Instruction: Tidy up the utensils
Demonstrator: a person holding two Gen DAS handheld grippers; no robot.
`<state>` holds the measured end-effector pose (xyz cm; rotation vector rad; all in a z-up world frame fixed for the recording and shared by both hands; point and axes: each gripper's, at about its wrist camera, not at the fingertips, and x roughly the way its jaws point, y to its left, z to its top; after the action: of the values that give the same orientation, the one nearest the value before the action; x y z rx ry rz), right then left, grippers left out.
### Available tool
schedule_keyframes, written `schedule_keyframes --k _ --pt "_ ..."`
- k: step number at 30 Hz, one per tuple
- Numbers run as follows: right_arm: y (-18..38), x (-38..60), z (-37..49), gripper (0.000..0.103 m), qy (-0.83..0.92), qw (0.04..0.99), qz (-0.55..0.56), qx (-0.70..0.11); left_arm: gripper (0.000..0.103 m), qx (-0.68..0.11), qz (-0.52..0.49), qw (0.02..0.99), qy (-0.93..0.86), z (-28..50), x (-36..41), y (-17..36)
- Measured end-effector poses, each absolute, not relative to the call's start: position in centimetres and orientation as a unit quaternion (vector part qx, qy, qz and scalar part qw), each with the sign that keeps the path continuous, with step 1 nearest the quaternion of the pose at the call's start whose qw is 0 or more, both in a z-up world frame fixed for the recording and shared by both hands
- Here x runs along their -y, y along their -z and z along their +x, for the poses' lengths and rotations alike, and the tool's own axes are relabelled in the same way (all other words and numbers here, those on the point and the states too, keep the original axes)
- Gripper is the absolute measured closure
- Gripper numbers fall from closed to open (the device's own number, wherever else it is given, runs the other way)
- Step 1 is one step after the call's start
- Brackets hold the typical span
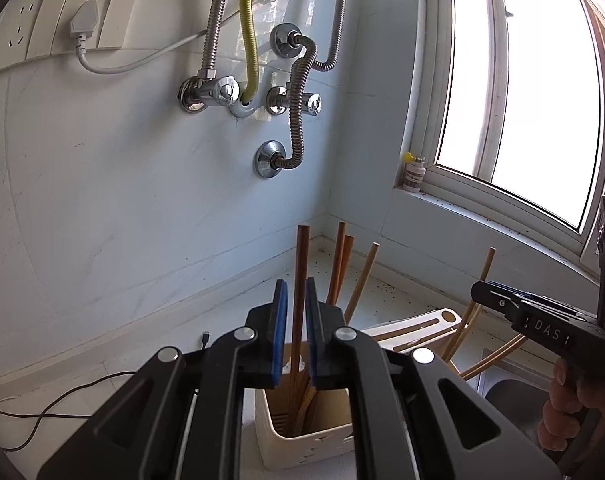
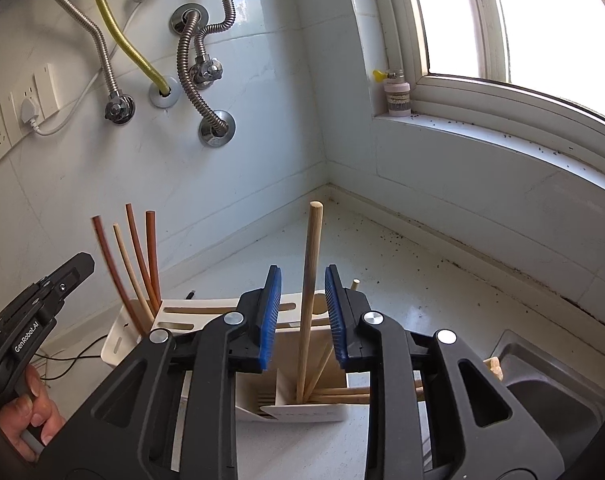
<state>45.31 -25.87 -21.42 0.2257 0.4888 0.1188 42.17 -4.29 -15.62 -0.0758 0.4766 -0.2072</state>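
Step in hand: dropping chopsticks upright into the cream holder (image 2: 302, 400) on the counter (image 2: 402, 320), dark ones at one end and pale ones at the other, as it looks.
Left claw (image 1: 296, 312): nearly pressed together around a dark chopstick (image 1: 302, 264); a thin gap shows beside each pad, so whether it pinches or has just let go cannot be told.
Right claw (image 2: 302, 312): spread, with clear space on both sides of the pale chopstick (image 2: 312, 280), whose lower end sits in the holder's near compartment.
Other sticks: three dark and one pale (image 2: 142, 264) stand in the far-left compartment, at ten o'clock from the right claw.
Doing it well: the right claw should probably back straight out toward six o'clock without brushing the pale stick, which leans freely. The left should open only once the dark tip rests on the holder's floor.
Risk: the sink (image 2: 550, 380) lies at four o'clock; a knocked stick could roll in.
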Motion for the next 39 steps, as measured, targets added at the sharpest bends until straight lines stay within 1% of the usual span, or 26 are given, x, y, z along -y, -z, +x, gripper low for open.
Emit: schedule_keyframes --k 5,7,9,10,11,12,13,17,18,19,20,21,22,23,24,27,28,29,30,35,37,39 --pt "20.8 26.1 44.4 0.080 -0.057 0.965 0.113 -0.231 0.094 -0.233 -0.041 0.967 0.098 41.5 4.1 15.1" --pt "20.0 26.1 43.8 0.080 -0.055 0.967 0.115 -0.219 0.094 -0.242 -0.053 0.964 0.100 41.1 3.8 14.6" --pt "18.9 26.0 42.9 0.080 -0.052 0.971 0.118 -0.203 0.094 -0.232 -0.056 0.966 0.096 40.1 3.2 13.4" --pt "18.3 25.8 42.7 0.080 -0.056 0.971 0.121 -0.199 0.092 -0.223 -0.054 0.969 0.091 39.4 2.8 12.8" --pt "17.8 25.4 42.5 0.080 -0.064 0.971 0.123 -0.197 0.088 -0.215 -0.050 0.972 0.083 38.7 2.3 12.2" --pt "17.5 24.9 42.4 0.080 -0.071 0.971 0.121 -0.194 0.079 -0.208 -0.053 0.974 0.069 38.1 1.5 11.7" --pt "17.1 24.2 42.1 0.080 -0.078 0.972 0.116 -0.191 0.073 -0.202 -0.059 0.976 0.052 37.4 0.6 11.3" --pt "16.6 21.2 41.4 0.080 -0.112 0.970 0.103 -0.189 0.073 -0.216 -0.094 0.972 0.014 35.2 -3.6 10.3" --pt "16.6 20.4 41.2 0.080 -0.120 0.969 0.102 -0.189 0.071 -0.215 -0.096 0.972 0.002 34.4 -4.5 10.2" --pt "16.6 19.7 41.0 0.080 -0.130 0.968 0.102 -0.190 0.065 -0.213 -0.097 0.972 -0.011 33.6 -5.4 10.1" --pt "16.7 18.9 40.8 0.080 -0.139 0.966 0.102 -0.192 0.061 -0.209 -0.099 0.973 -0.026 32.6 -6.3 10.0" --pt "16.7 18.1 40.5 0.077 -0.147 0.965 0.101 -0.193 0.052 -0.204 -0.102 0.973 -0.041 31.6 -7.1 10.0" --pt "16.8 17.4 40.2 0.069 -0.156 0.964 0.101 -0.192 0.043 -0.200 -0.105 0.973 -0.054 30.6 -7.9 10.0" --pt "16.8 16.7 39.8 0.065 -0.164 0.963 0.100 -0.189 0.040 -0.196 -0.107 0.972 -0.069 29.6 -8.7 10.0" --pt "16.8 16.0 39.4 0.063 -0.172 0.962 0.096 -0.187 0.039 -0.195 -0.108 0.971 -0.080 28.8 -9.5 10.0" --pt "16.7 13.8 38.3 0.062 -0.197 0.958 0.085 -0.190 0.039 -0.197 -0.112 0.968 -0.110 26.5 -11.4 10.0" --pt "16.7 13.1 38.0 0.056 -0.205 0.956 0.083 -0.191 0.038 -0.196 -0.114 0.966 -0.120 25.7 -12.0 10.0" --pt "16.7 12.4 37.7 0.053 -0.213 0.955 0.082 -0.191 0.037 -0.197 -0.117 0.965 -0.129 25.0 -12.6 10.0" --pt "16.6 11.7 37.4 0.053 -0.222 0.952 0.079 -0.193 0.035 -0.198 -0.120 0.963 -0.138 24.3 -13.3 10.1" --pt "16.8 8.7 36.0 0.053 -0.255 0.943 0.069 -0.201 0.033 -0.204 -0.128 0.955 -0.170 21.1 -15.5 10.6" --pt "17.0 7.8 35.4 0.049 -0.265 0.940 0.068 -0.202 0.032 -0.205 -0.131 0.953 -0.180 20.0 -16.2 10.7" --pt "17.1 6.8 34.9 0.048 -0.275 0.937 0.064 -0.206 0.030 -0.207 -0.132 0.951 -0.187 18.9 -16.8 10.9"
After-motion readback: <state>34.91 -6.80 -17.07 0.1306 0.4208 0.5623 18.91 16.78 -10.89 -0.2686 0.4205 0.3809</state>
